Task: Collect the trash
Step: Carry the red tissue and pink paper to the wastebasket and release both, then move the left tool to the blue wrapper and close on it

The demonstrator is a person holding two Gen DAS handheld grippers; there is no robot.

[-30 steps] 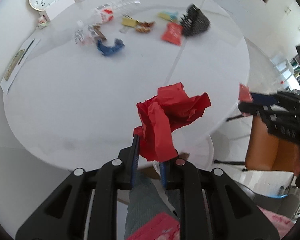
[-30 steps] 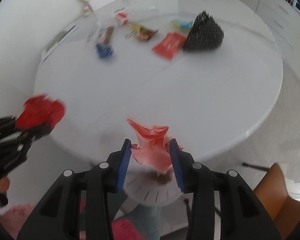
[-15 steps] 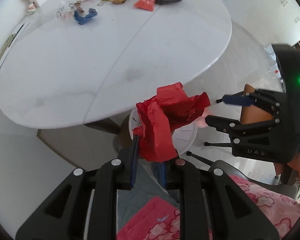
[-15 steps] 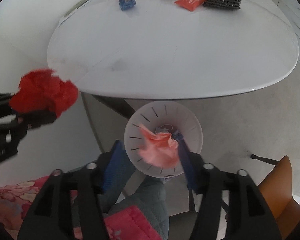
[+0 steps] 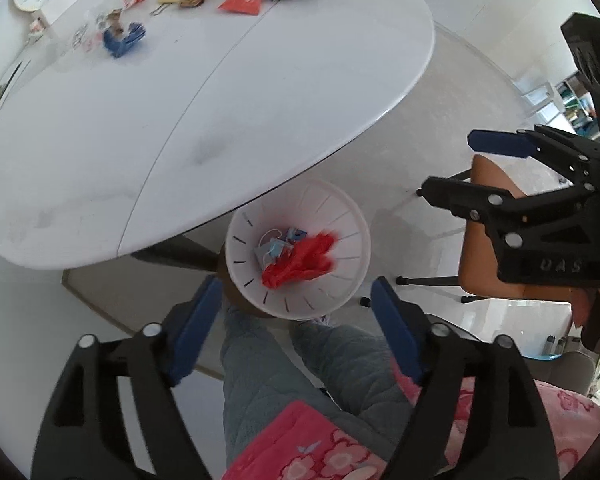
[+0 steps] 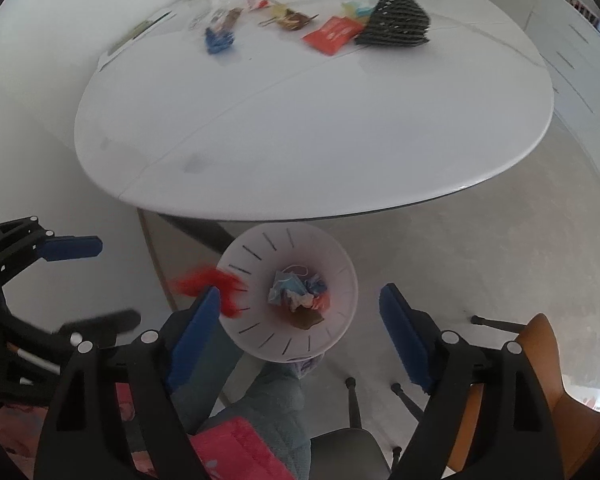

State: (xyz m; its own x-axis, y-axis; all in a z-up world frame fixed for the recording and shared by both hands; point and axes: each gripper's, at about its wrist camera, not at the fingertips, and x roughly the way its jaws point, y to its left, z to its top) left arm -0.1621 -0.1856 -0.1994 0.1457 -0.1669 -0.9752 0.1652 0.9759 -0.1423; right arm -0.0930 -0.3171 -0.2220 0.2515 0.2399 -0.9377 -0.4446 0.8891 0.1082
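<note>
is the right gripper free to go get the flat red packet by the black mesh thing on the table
Probably yes. The right gripper has nothing between its opening jaws, and bare white table lies before the flat red packet beside the black mesh piece. It is far across, though.

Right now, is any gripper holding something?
No. Both the left gripper and right gripper are opening, empty; the red paper is dropping into the white bin.

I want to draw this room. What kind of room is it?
Probably a home dining area or kitchen corner: a big white oval table strewn with snack wrappers, an orange chair beside it, and a small white wastebasket on the floor.
</note>
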